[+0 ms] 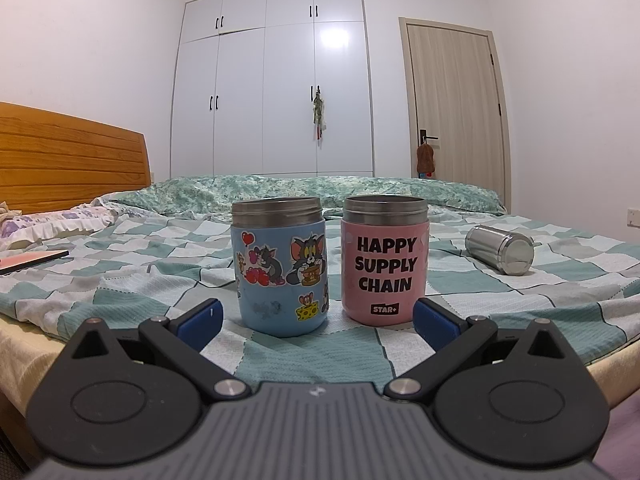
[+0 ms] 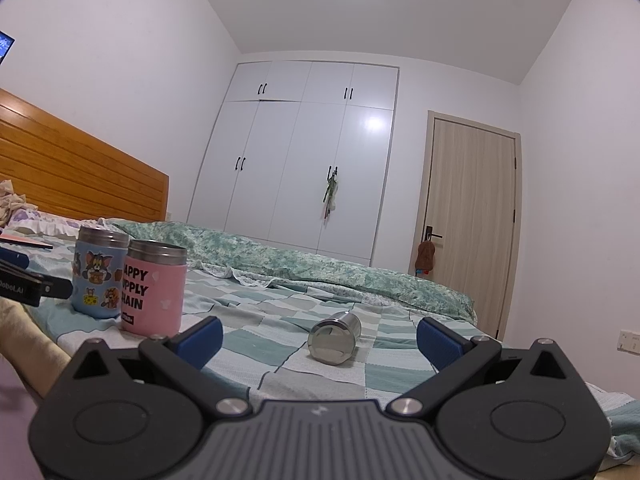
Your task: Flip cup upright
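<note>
A steel cup (image 2: 335,338) lies on its side on the checked bedspread, its flat end toward the right wrist camera. It also shows at the right in the left wrist view (image 1: 501,249). My right gripper (image 2: 319,340) is open and empty, the cup lying between and beyond its blue fingertips (image 2: 434,338). A blue cartoon cup (image 1: 280,266) and a pink "HAPPY SUPPLY CHAIN" cup (image 1: 385,259) stand upright side by side. My left gripper (image 1: 316,316) is open and empty just in front of them.
The bed (image 1: 120,280) has a wooden headboard (image 1: 72,152) at the left, pillows, a flat book (image 1: 32,260) and a rolled green quilt (image 2: 320,264) behind. White wardrobe (image 1: 272,92) and a door (image 1: 456,100) stand beyond. The left gripper's body (image 2: 24,280) shows at the left edge of the right wrist view.
</note>
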{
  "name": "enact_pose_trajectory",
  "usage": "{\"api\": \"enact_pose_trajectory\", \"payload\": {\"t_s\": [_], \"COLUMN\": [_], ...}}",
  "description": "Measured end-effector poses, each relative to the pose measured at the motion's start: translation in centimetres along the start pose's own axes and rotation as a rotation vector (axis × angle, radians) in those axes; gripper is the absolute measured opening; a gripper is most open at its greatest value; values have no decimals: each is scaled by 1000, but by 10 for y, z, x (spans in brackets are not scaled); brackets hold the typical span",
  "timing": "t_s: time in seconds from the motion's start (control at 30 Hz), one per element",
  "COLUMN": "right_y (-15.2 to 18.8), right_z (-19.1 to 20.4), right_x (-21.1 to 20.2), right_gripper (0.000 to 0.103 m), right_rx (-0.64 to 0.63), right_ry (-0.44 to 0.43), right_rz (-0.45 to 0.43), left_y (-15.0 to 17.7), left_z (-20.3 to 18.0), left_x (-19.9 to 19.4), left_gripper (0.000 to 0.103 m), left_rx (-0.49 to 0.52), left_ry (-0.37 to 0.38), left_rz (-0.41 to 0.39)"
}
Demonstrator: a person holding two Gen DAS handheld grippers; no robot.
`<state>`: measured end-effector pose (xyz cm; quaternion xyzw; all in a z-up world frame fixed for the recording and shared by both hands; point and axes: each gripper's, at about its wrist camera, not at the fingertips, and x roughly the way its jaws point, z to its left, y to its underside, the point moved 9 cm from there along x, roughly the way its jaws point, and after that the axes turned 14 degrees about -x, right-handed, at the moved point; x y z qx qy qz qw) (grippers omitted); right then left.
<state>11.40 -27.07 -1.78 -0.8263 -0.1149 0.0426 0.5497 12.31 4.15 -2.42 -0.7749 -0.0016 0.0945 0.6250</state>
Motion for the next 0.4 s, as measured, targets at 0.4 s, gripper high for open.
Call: {"api": "enact_pose_trajectory", "payload": {"t_s": [0.4], "right_y": [0], "right_z": [1], "right_x": [1], "right_gripper": [103], "right_rx": [-1], "right_ry": [0], "right_rz": [0], "left_y": [1], "left_z": [0], "left_x": [2], "left_gripper": [103], "left_rx": [-9], "left_ry": [-1], "left_rz": [7]}}
